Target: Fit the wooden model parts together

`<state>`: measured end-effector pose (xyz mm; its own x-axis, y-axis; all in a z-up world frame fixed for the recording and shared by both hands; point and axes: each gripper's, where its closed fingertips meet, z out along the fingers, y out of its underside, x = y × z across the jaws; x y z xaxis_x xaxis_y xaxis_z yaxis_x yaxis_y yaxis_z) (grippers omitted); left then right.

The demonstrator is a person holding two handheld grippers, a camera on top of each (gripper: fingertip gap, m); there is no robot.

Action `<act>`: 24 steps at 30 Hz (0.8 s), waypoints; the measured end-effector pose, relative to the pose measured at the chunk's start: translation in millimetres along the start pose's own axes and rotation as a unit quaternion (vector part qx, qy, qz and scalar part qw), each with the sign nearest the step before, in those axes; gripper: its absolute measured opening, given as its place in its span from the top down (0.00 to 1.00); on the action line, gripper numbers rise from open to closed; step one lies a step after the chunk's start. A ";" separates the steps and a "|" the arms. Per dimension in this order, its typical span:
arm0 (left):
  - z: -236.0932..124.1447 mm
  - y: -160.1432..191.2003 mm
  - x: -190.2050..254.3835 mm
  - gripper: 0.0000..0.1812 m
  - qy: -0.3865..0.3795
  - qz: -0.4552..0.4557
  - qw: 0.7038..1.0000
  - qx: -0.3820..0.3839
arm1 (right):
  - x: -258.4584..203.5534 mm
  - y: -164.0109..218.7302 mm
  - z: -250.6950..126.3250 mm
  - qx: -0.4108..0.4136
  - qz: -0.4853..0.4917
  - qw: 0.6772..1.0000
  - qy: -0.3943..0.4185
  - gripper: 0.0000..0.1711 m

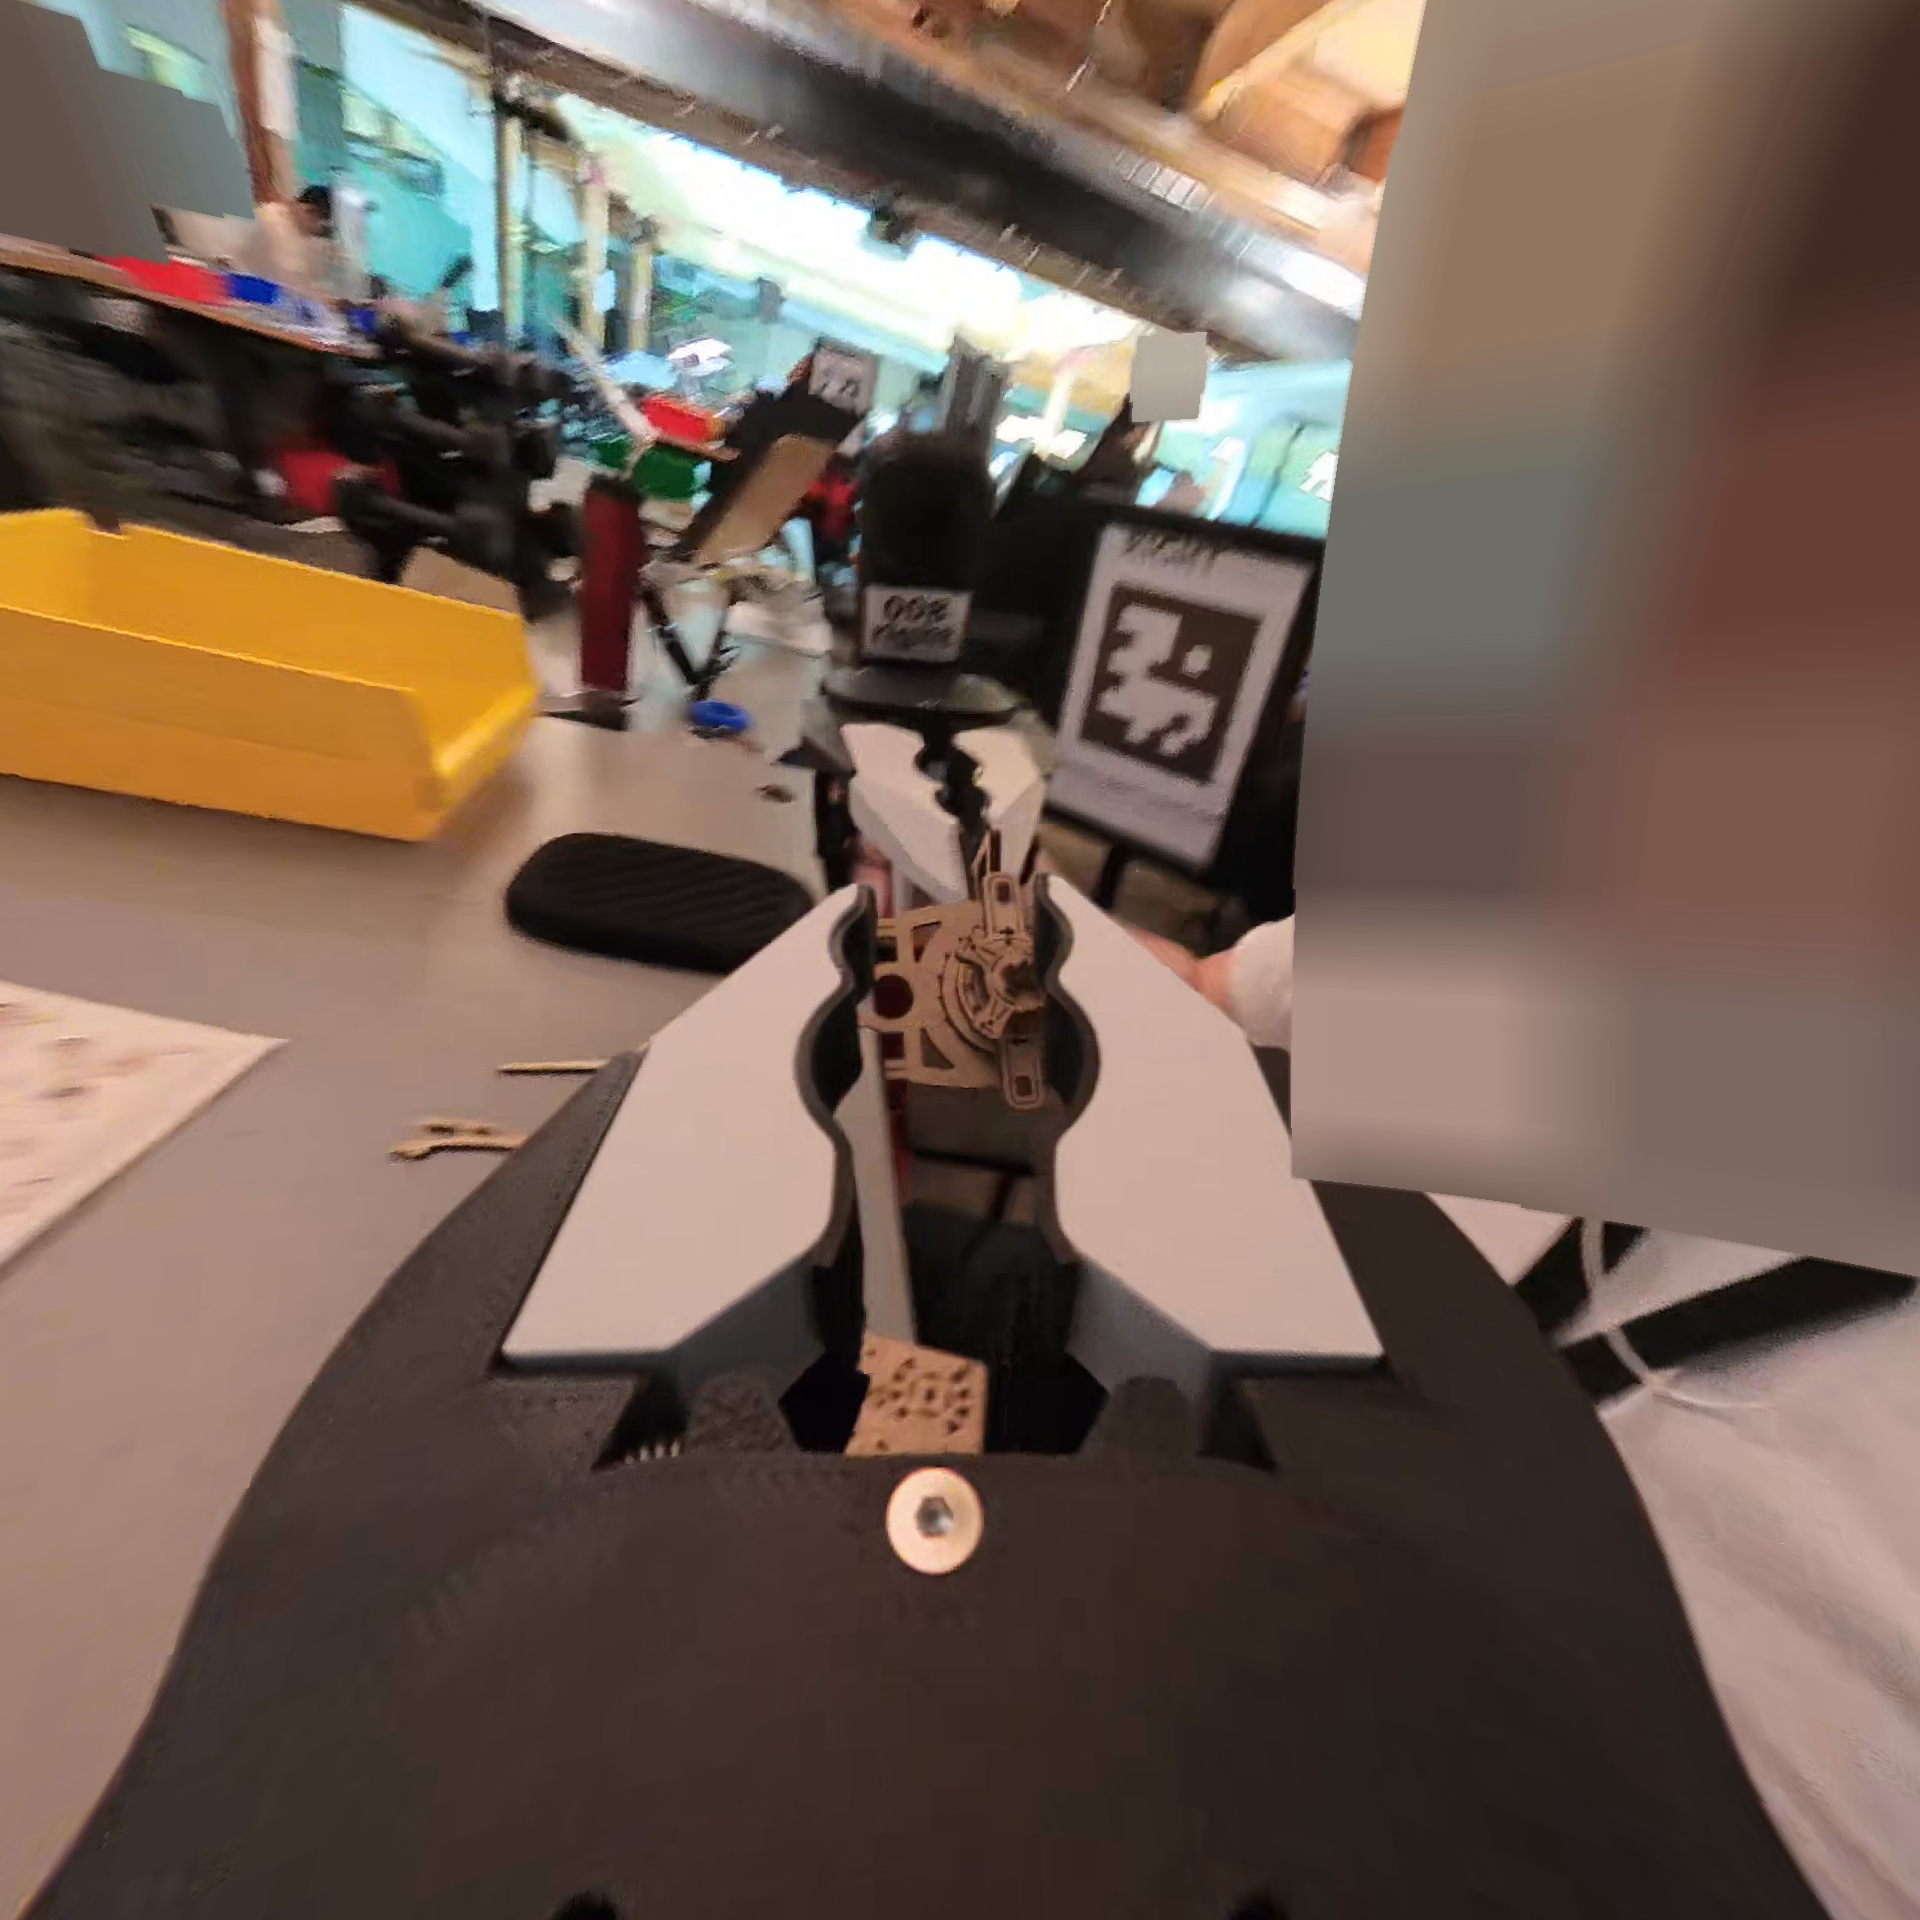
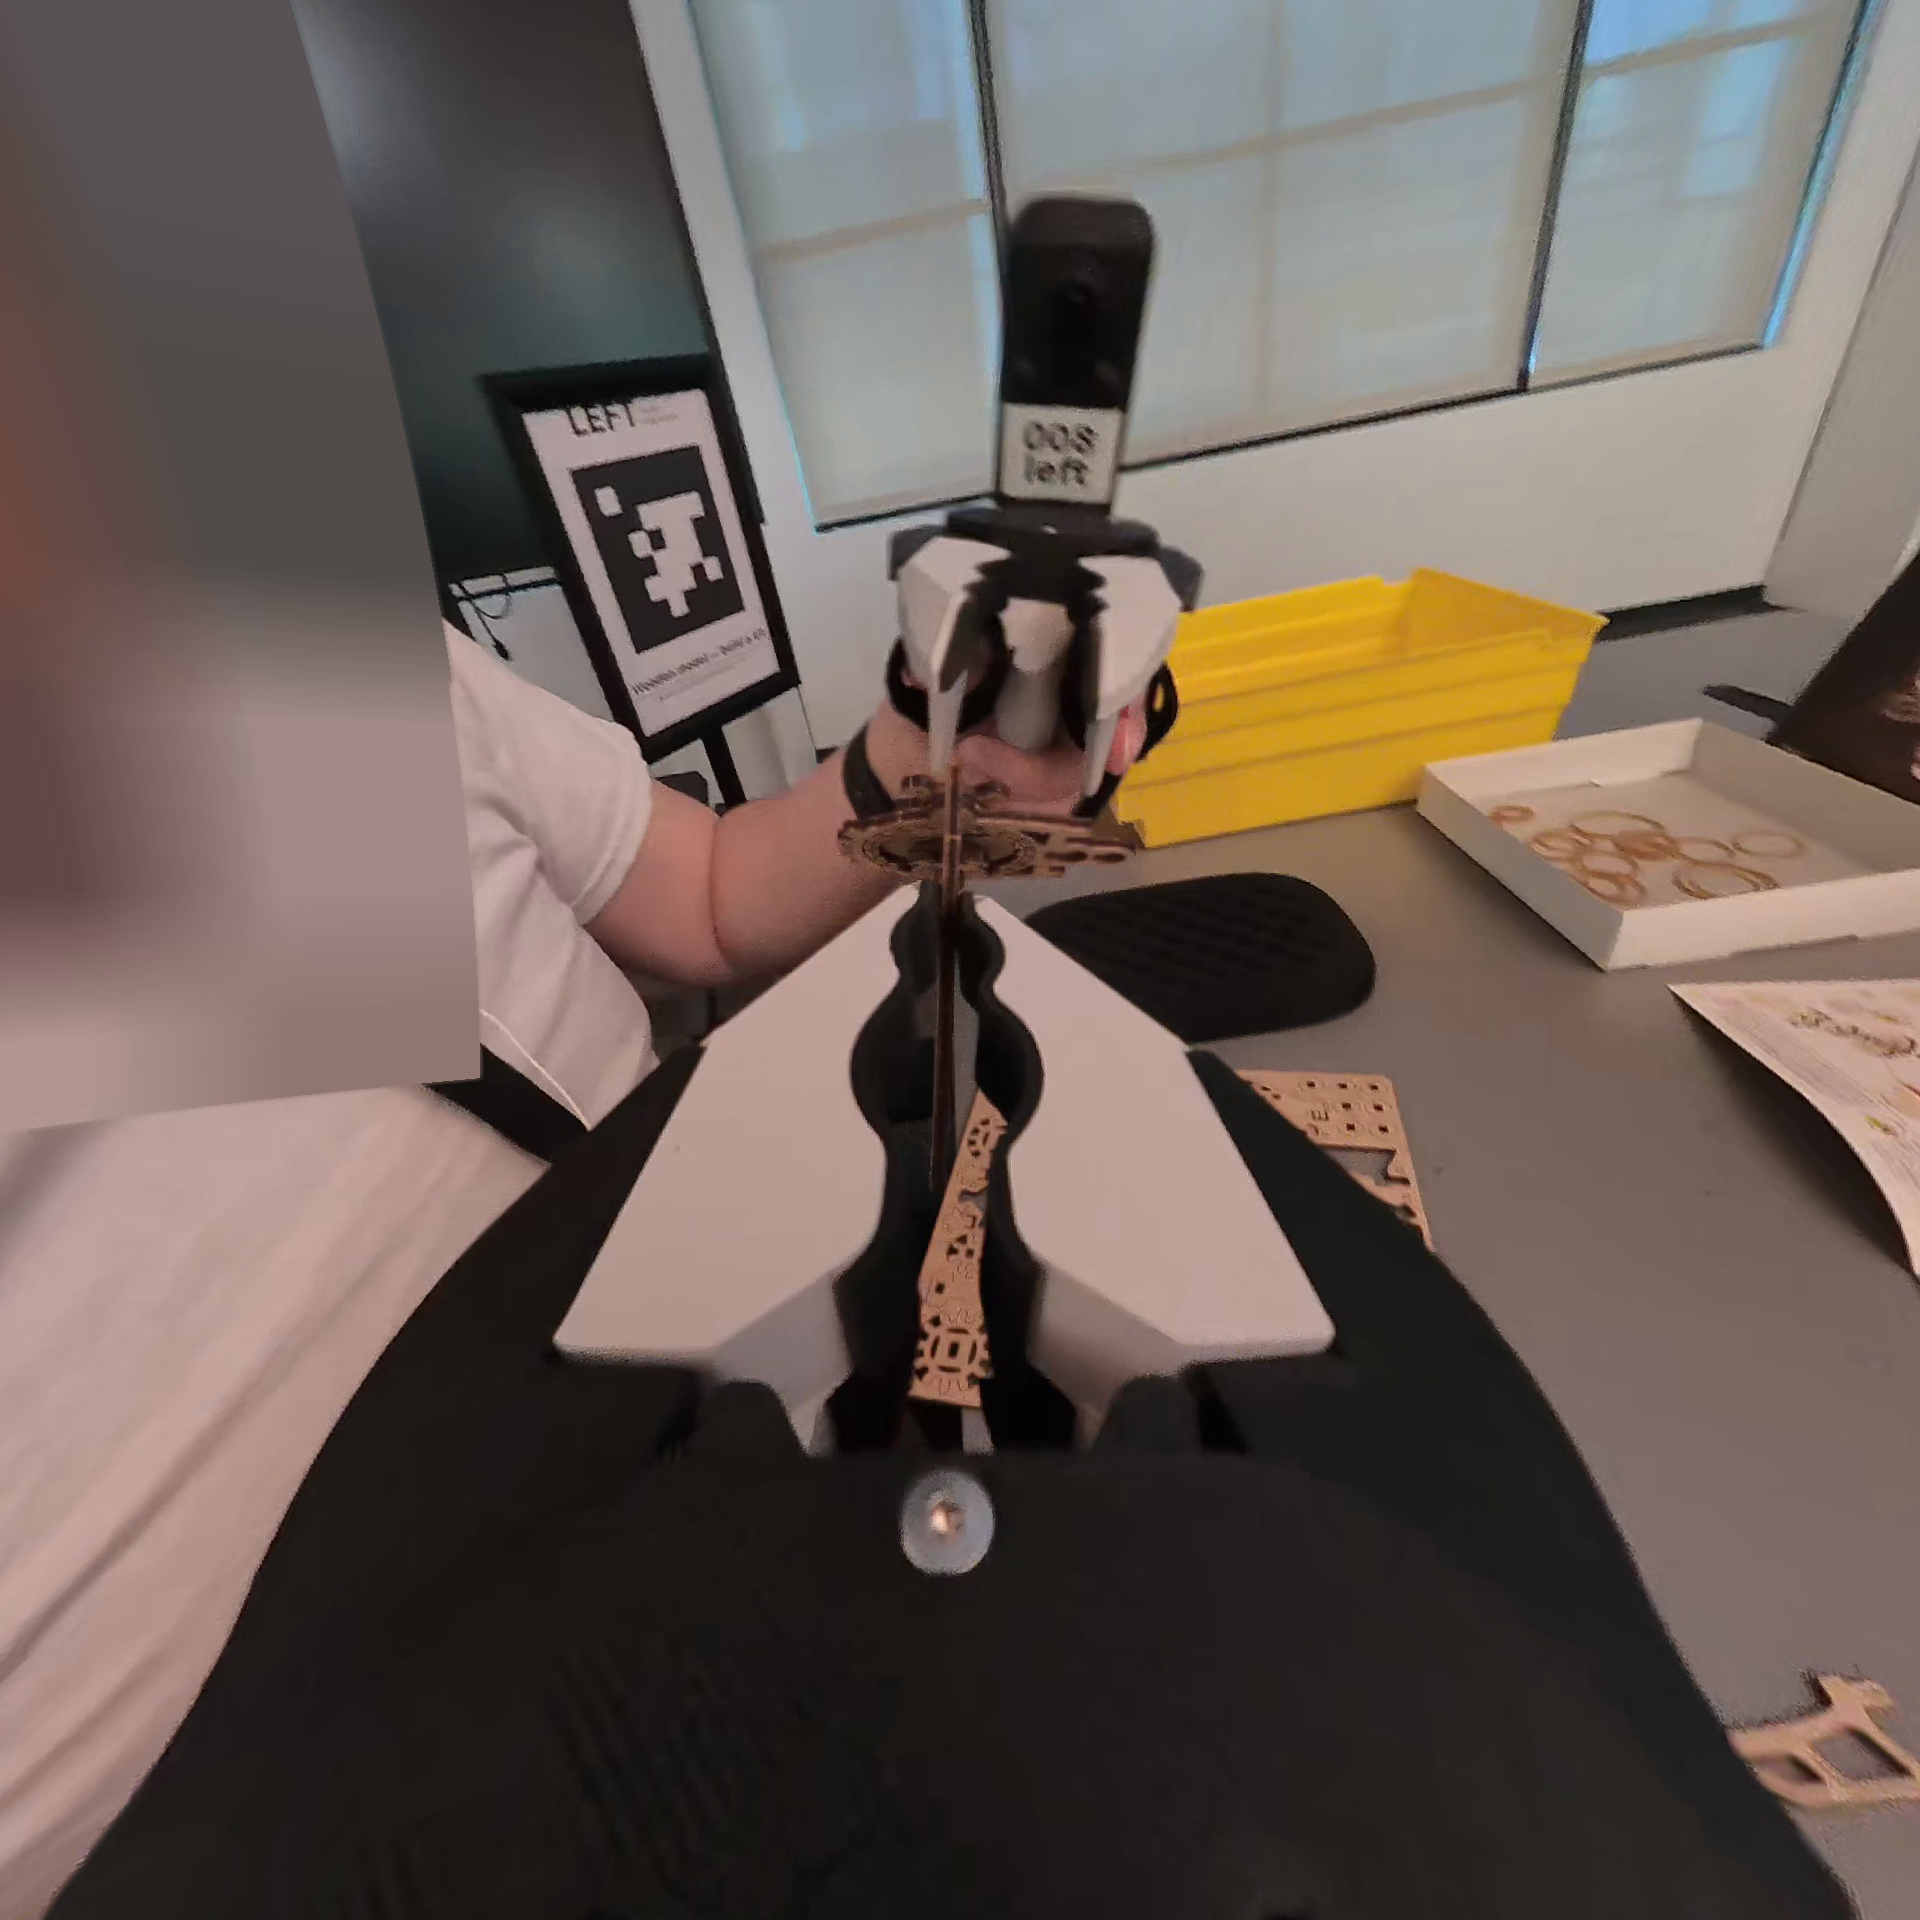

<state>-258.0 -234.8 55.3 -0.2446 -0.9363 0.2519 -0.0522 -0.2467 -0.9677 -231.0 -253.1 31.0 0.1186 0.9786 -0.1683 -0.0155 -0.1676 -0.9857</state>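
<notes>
My left gripper (image 1: 956, 904) holds a flat wooden gear assembly (image 1: 956, 997) by its edges between the black pads, raised above the grey table (image 1: 312, 987). The right wrist view shows this assembly (image 2: 977, 844) edge-on, lying level under the left gripper (image 2: 1018, 779). My right gripper (image 2: 940, 904) is shut on a thin wooden strip (image 2: 943, 1039), seen edge-on. The strip runs forward into the middle of the assembly. In the left wrist view the right gripper (image 1: 961, 821) faces me just behind the assembly. The two grippers point tip to tip.
A yellow bin (image 2: 1351, 675) and a black pad (image 2: 1205, 956) lie behind. A white tray (image 2: 1538, 862) of wooden rings, an instruction sheet (image 2: 1818, 1070), a punched wooden sheet (image 2: 1340, 1132) and a horse-shaped piece (image 2: 1839, 1756) lie to the right. A person's arm (image 2: 727, 883) is at left. The left gripper's tips are roughly 5 centimetres from the right gripper's.
</notes>
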 end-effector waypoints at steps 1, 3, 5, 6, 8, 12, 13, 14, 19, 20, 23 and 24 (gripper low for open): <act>4.8 4.0 0.8 0.84 -0.015 0.021 0.999 -0.021 | -0.1 0.9 1.6 -0.007 0.002 1.000 0.006 1.00; 15.1 13.4 5.2 0.84 -0.024 0.050 0.996 -0.064 | -1.9 3.0 5.7 -0.020 -0.002 1.000 0.011 1.00; 22.0 19.1 9.0 0.83 -0.021 0.063 0.994 -0.091 | -2.6 3.7 8.8 -0.029 -0.009 0.999 0.018 1.00; 24.1 21.3 8.8 0.83 -0.023 0.066 0.992 -0.102 | -3.4 2.9 9.5 -0.029 -0.010 0.999 0.020 1.00; 25.8 24.1 9.0 0.86 -0.024 0.070 0.991 -0.113 | -5.0 2.7 9.2 -0.034 -0.013 0.999 0.023 1.00; 23.3 20.4 12.2 0.89 -0.021 0.071 0.992 -0.099 | -7.9 0.0 7.4 -0.031 -0.015 0.999 0.024 1.00; 23.2 20.5 12.0 0.90 -0.024 0.073 0.992 -0.099 | -7.4 0.4 7.7 -0.034 -0.016 0.999 0.027 1.00; 23.3 21.1 11.6 0.89 -0.026 0.076 0.992 -0.099 | -7.3 0.5 7.8 -0.036 -0.016 0.999 0.029 1.00; 22.8 19.3 14.2 0.88 -0.030 0.084 0.991 -0.097 | -8.1 -2.0 8.3 -0.032 -0.013 0.999 0.032 1.00; 23.1 20.1 13.8 0.88 -0.035 0.091 0.990 -0.100 | -7.9 -1.6 8.8 -0.035 -0.016 0.999 0.036 1.00; 25.2 24.0 16.2 0.93 -0.034 0.108 0.987 -0.112 | -10.3 -1.2 11.0 -0.040 -0.027 0.998 0.038 1.00; 25.8 24.9 18.0 0.94 -0.031 0.111 0.987 -0.114 | -11.1 -1.0 11.4 -0.042 -0.030 0.998 0.039 1.00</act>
<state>-238.7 -264.2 36.1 -0.2158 -0.9761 0.0265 -0.2216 0.0225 -0.9749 -243.6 -262.3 33.8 0.1944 0.9753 -0.1045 0.0769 -0.1213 -0.9896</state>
